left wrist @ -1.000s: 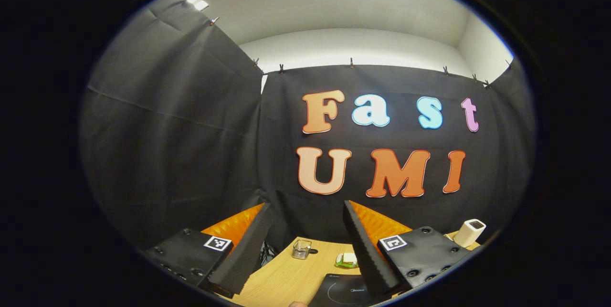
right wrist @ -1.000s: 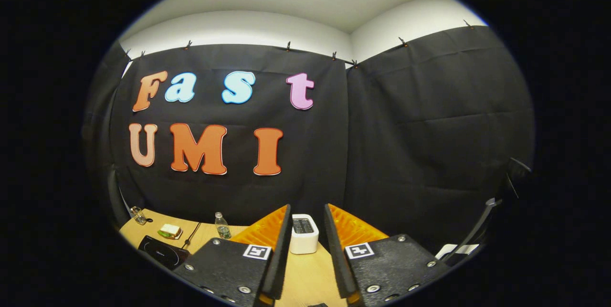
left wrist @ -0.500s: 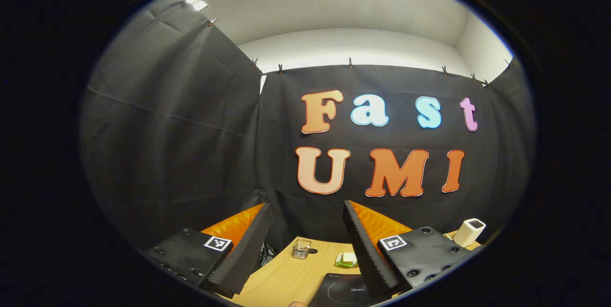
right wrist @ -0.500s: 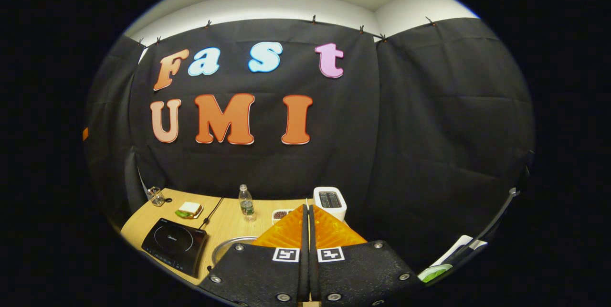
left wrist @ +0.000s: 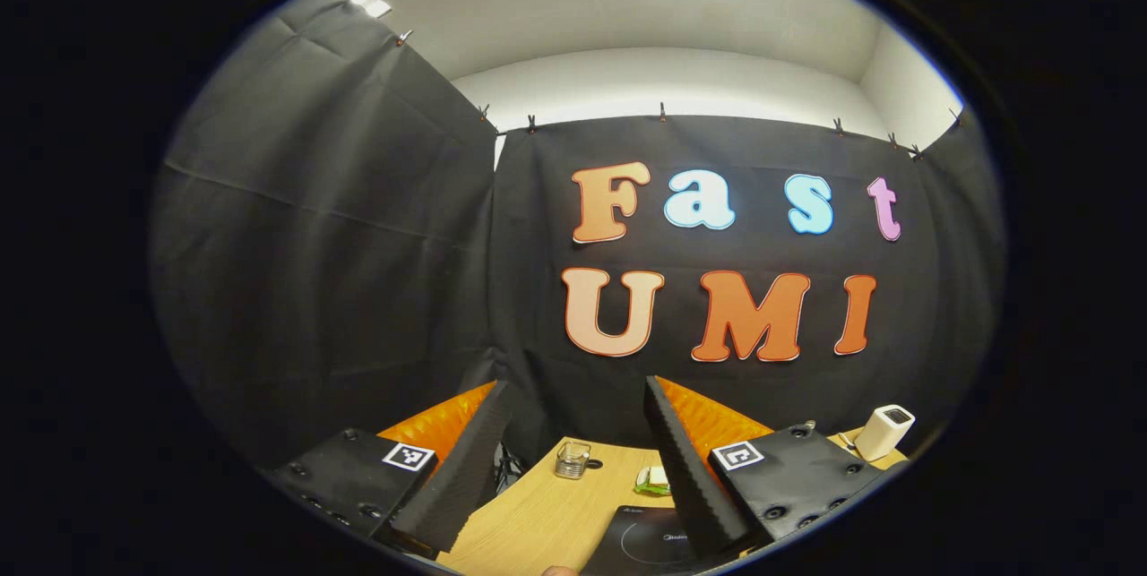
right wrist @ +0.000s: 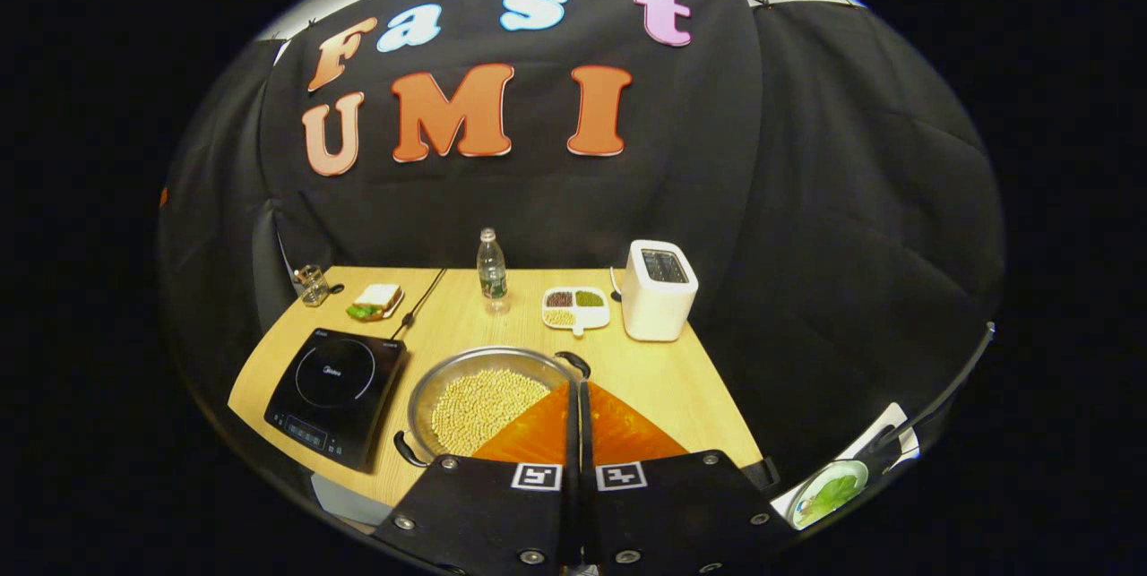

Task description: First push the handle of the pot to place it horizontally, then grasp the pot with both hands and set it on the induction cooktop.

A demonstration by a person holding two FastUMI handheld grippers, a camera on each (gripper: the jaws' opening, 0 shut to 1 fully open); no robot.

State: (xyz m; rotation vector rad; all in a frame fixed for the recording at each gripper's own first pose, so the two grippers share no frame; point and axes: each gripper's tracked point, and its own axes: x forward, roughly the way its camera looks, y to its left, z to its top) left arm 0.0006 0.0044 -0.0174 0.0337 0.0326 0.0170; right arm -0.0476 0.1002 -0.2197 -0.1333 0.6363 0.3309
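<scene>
right gripper view: right tongs [right wrist: 578, 419] now pressed closed, empty, tipped down over the pot [right wrist: 479, 397] at lower centre; a second ago they were parted. judged ready to push a handle [right wrist: 573, 364]. induction cooktop [right wrist: 336, 395] lies just left, surface [right wrist: 668, 379] bare to its right edge. left tongs [left wrist: 573, 433] wide apart, empty.

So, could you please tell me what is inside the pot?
The pot holds a layer of small pale beans. Its near right part is covered by the right gripper, so what lies there cannot be seen.
</scene>
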